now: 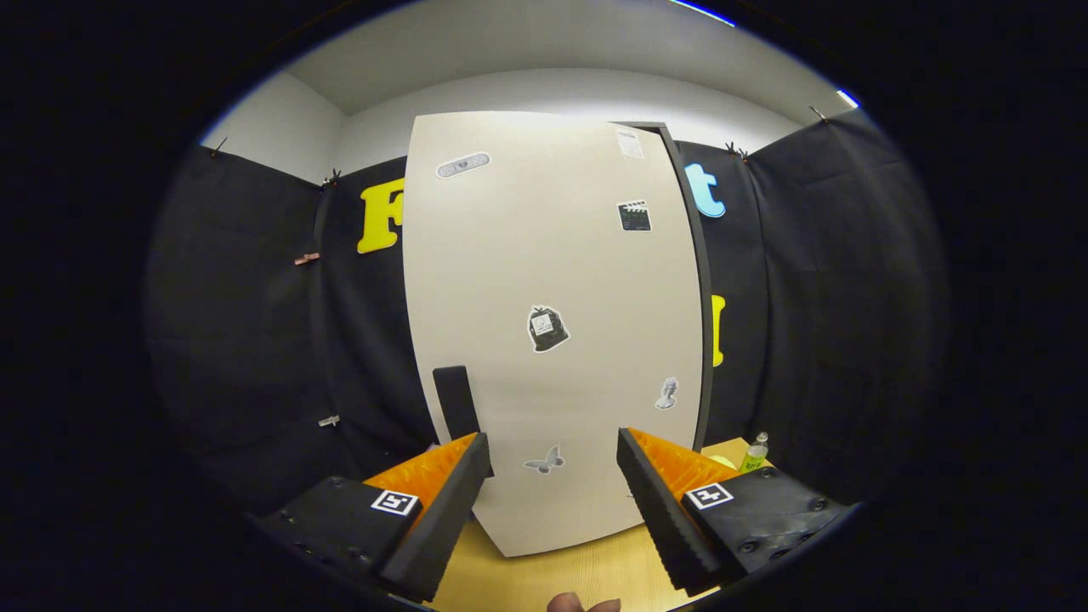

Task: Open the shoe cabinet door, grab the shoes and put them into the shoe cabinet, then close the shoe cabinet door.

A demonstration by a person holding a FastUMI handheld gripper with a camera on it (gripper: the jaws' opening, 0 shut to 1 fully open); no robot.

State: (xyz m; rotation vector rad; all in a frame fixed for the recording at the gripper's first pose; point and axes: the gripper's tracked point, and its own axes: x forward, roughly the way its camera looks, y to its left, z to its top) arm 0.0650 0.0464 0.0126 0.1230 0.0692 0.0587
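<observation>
cabinet door (pixel 552 340) hides interior, stickers unreadable

Tall cream shoe cabinet door (pixel 552 331) — stickered, dark handle (pixel 456 401) — stands shut.

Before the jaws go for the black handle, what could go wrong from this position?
1. The gripper is open and faces the middle of the closed cabinet door; the handle sits just above one finger, so closing now would likely miss it.
2. The handle lies near the door's edge, so a push forward may only press on the panel.
3. A small bottle stands beside the cabinet; a wide sweep might knock it over.
</observation>
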